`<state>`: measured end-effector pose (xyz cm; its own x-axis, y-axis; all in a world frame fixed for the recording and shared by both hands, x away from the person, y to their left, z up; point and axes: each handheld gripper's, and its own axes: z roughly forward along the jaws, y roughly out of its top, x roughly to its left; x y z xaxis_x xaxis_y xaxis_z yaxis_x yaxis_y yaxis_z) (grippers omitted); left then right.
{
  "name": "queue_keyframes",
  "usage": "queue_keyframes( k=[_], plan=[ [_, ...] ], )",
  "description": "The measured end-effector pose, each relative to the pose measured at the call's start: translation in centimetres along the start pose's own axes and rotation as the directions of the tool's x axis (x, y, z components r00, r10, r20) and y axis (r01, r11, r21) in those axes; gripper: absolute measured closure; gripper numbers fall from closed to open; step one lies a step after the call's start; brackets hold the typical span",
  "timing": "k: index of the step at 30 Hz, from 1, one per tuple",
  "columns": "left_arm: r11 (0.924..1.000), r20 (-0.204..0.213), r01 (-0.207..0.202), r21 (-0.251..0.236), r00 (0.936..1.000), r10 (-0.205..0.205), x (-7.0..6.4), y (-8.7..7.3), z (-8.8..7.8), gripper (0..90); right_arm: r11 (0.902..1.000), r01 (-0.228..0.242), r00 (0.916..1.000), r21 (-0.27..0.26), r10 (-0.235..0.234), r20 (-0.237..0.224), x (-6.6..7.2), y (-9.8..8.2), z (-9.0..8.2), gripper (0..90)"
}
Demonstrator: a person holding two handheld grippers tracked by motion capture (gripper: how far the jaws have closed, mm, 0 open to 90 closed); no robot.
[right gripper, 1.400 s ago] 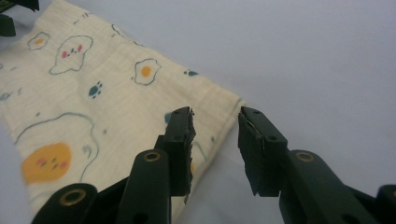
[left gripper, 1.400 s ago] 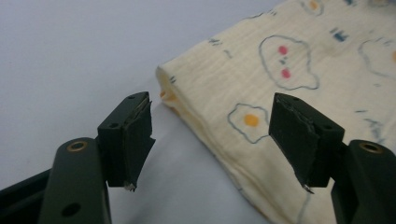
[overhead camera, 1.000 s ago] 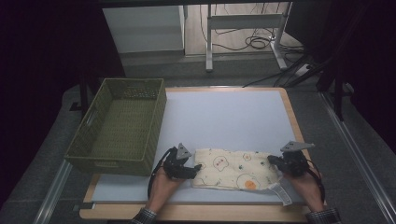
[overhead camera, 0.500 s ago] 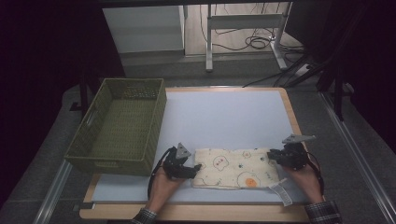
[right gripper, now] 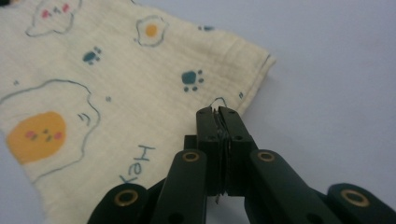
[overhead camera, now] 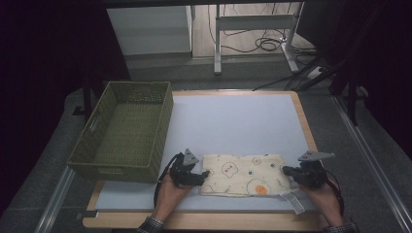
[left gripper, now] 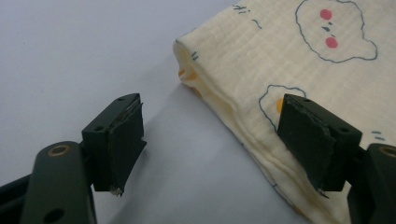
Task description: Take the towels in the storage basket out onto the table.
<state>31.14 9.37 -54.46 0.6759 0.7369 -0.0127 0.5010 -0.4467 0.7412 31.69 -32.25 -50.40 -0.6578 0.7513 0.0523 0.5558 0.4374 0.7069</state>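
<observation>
Cloth (overhead camera: 241, 174) lying folded near table's (overhead camera: 233, 121) 6 o'clock edge; L gripper (overhead camera: 203, 175) gaping at its 9 o'clock end, R gripper (overhead camera: 286, 171) pinched closed at 3 o'clock edge, holding nothing; 12 o'clock surface free.

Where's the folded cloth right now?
High view: the folded cloth lies at the white mat's near edge, between both tongs, right of the green basket.

White table (overhead camera: 233, 121) carries a folded printed cloth (overhead camera: 243, 174) and green basket (overhead camera: 126, 131)

Setting: a lab or recording workspace, dimly lit. Evidence: a wood-edged table (overhead camera: 305, 121) with a white work surface, aluminium rails (overhead camera: 374, 160) along its sides, grey carpet, loose cables (overhead camera: 265, 44) on the floor beyond, and metal desk legs (overhead camera: 217, 46).
</observation>
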Motion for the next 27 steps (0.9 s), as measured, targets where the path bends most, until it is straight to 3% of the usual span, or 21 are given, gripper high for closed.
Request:
queue_keyframes(
  k=[5, 9, 11, 14, 15, 16, 17, 18, 21, 22, 27],
  plan=[
    [1.0000, -0.002, -0.001, -0.001, 1.0000, 0.001, 0.0, 0.0, 0.0, 23.1, 0.9990, 0.025, 0.9996, -0.036, -0.024, 0.011, 0.3, 1.4, -1.2, 88.1],
    [1.0000, -0.003, 0.001, -0.001, 1.0000, -0.001, 0.0, 0.0, 0.0, 23.1, 0.9975, 0.012, 0.9999, -0.070, -0.012, 0.005, -0.1, 2.7, -1.4, 87.9],
    [1.0000, -0.004, 0.001, -0.002, 1.0000, -0.001, 0.0, 0.0, 0.0, 23.1, 0.9985, 0.013, 0.9999, -0.052, -0.013, 0.009, -0.3, 3.0, -0.7, 87.8],
    [1.0000, -0.005, -0.001, -0.004, 1.0000, 0.001, 0.0, 0.0, -0.1, 23.1, 0.9991, -0.024, 0.9996, 0.036, 0.025, -0.010, -1.2, 2.1, 1.6, 86.0],
    [1.0000, 0.004, -0.002, -0.007, 1.0000, 0.002, 0.0, 0.0, -0.1, 23.1, 0.9982, -0.030, 0.9995, 0.052, 0.031, -0.011, -1.4, 1.8, 1.9, 82.6],
    [0.9998, 0.038, 0.013, -0.017, 0.9992, -0.012, 0.1, 0.0, -0.2, 23.1, 0.9979, -0.033, 0.9994, 0.057, 0.033, -0.010, -1.4, 1.7, 2.0, 76.8],
    [0.9998, 0.038, 0.013, -0.017, 0.9992, -0.012, 0.1, 0.0, -0.2, 23.1, 0.9979, -0.038, 0.9993, 0.052, 0.038, -0.004, -1.5, 1.5, 1.8, 72.1],
    [0.9981, 0.067, 0.049, -0.039, 0.9967, -0.046, 0.5, 0.3, -0.6, 23.1, 0.9988, -0.035, 0.9994, 0.035, 0.034, 0.004, -1.5, 1.5, 1.5, 69.5],
    [0.9972, 0.048, 0.054, -0.052, 0.9975, -0.052, 0.9, 0.9, -0.9, 23.9, 0.9993, -0.035, 0.9989, -0.008, 0.035, 0.030, -1.9, 2.2, 0.4, 66.8],
    [0.9944, 0.036, 0.072, -0.077, 0.9969, -0.070, 1.5, 2.0, -1.2, 24.9, 0.9990, -0.036, 0.9983, -0.026, 0.037, 0.046, -2.1, 2.7, 0.2, 67.0],
    [0.9911, 0.008, 0.092, -0.096, 0.9958, -0.092, 2.7, 4.2, -0.6, 33.9, 0.9967, -0.051, 0.9965, -0.063, 0.055, 0.063, -3.1, 4.5, 1.5, 67.3]
  ],
)
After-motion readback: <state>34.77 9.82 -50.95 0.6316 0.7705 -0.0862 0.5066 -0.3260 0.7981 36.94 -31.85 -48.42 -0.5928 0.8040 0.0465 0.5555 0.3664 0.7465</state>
